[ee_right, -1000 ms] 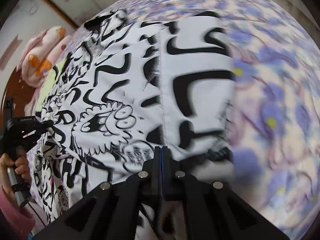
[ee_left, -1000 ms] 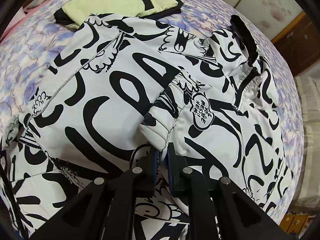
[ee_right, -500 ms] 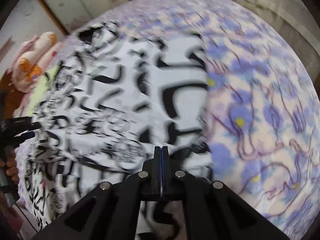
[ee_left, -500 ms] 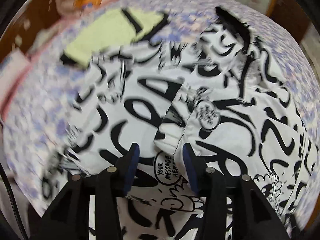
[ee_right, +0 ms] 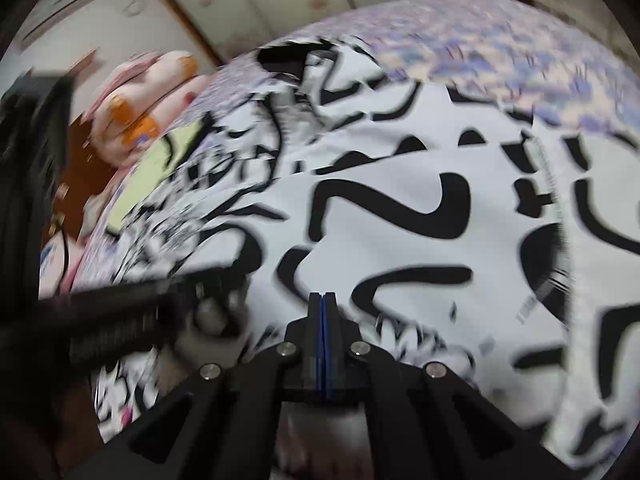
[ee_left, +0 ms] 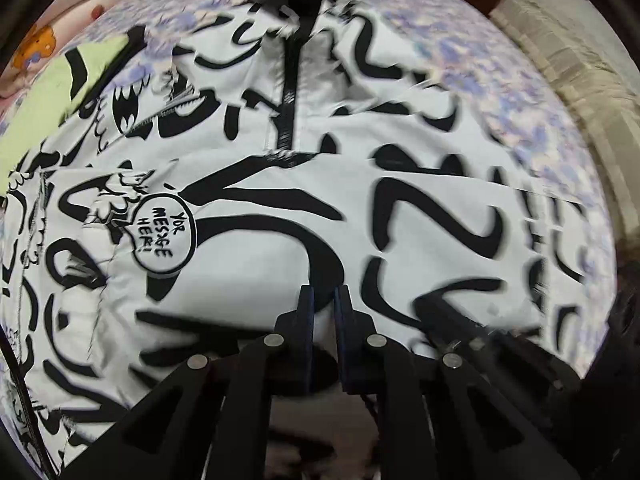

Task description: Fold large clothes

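Jacket (ee_left: pixel 280 208) hem in both tools — floral bedspread (ee_left: pixel 500 92) beyond.

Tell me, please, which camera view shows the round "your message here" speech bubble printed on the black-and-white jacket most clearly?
The left wrist view: the round printed speech bubble on the black-and-white patterned jacket sits sharp enough there to read its lettering. The right wrist view shows the same jacket, but motion blur smears its left side, and I cannot pick the bubble out.

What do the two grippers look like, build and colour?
Both match: the left gripper and the right gripper have matte black angular fingers with triangular cut-outs, round silver pivot bolts and blue pads. No sleeve shows.
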Tool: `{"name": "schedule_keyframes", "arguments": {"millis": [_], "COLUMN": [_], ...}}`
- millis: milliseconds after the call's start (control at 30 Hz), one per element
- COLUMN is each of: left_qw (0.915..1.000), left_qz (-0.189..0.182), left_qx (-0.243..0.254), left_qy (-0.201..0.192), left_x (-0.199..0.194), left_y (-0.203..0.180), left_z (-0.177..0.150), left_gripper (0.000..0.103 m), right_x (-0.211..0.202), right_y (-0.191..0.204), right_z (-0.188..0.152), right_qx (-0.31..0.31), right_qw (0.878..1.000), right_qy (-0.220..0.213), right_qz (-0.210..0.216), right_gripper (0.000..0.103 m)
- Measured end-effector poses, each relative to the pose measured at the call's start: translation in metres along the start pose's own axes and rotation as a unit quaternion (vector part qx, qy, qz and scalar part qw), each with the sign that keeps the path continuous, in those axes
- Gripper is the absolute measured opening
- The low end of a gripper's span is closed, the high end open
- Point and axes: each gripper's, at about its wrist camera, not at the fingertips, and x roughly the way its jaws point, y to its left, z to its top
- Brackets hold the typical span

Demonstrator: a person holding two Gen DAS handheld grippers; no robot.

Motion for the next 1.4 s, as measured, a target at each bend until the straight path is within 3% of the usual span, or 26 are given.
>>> {"name": "schedule_keyframes", "arguments": {"millis": [67,233,300,433,467,533,633,833,933,1133,1300,1400], "left_qw": [0.9999,0.9967,0.9955,0.9866,0.9861,0.9854,0.9827,0.9771,0.9747,0.9752,0.9856,0.9902], "left_qz": [0.006,0.075,0.084,0.137,0.133,0.131,0.148,0.165,0.178,0.159,0.117,0.093], "left_qx": [-0.006,-0.011,-0.031,-0.075,-0.089,-0.101,-0.102,-0.130,-0.132,-0.152,-0.117,-0.102], "left_qy": [-0.009,-0.029,-0.031,-0.047,-0.046,-0.043,-0.044,-0.035,-0.028,-0.027,-0.034,-0.019], "left_x": [0.010,0.017,0.018,0.012,0.012,0.011,0.010,0.011,0.013,0.022,0.021,0.019], "left_y": [0.008,0.029,0.045,0.068,0.074,0.080,0.080,0.085,0.081,0.082,0.089,0.098], "left_z": [0.008,0.029,0.037,0.040,0.039,0.038,0.037,0.032,0.031,0.033,0.030,0.031], "left_gripper": [0.008,0.008,0.008,0.008,0.008,0.008,0.008,0.008,0.008,0.007,0.007,0.007], "right_x": [0.012,0.006,-0.003,-0.023,-0.030,-0.037,-0.049,-0.062,-0.060,-0.039,-0.034,-0.032], "right_y": [-0.012,-0.043,-0.056,-0.083,-0.093,-0.109,-0.115,-0.157,-0.166,-0.180,-0.180,-0.178], "right_z": [0.010,0.038,0.045,0.051,0.051,0.050,0.047,0.041,0.038,0.036,0.033,0.035], "right_qx": [0.014,0.026,0.035,0.043,0.054,0.075,0.070,0.122,0.111,0.134,0.138,0.138], "right_qw": [1.000,0.997,0.996,0.990,0.988,0.991,0.980,0.976,0.977,0.979,0.979,0.978], "right_qy": [-0.007,-0.034,-0.040,-0.058,-0.065,-0.069,-0.092,-0.096,-0.085,-0.064,-0.062,-0.047], "right_qz": [-0.013,-0.057,-0.069,-0.125,-0.129,-0.090,-0.160,-0.153,-0.158,-0.137,-0.137,-0.151], "right_gripper": [0.000,0.000,0.000,0.000,0.000,0.000,0.000,0.000,0.000,0.000,0.000,0.000]}}
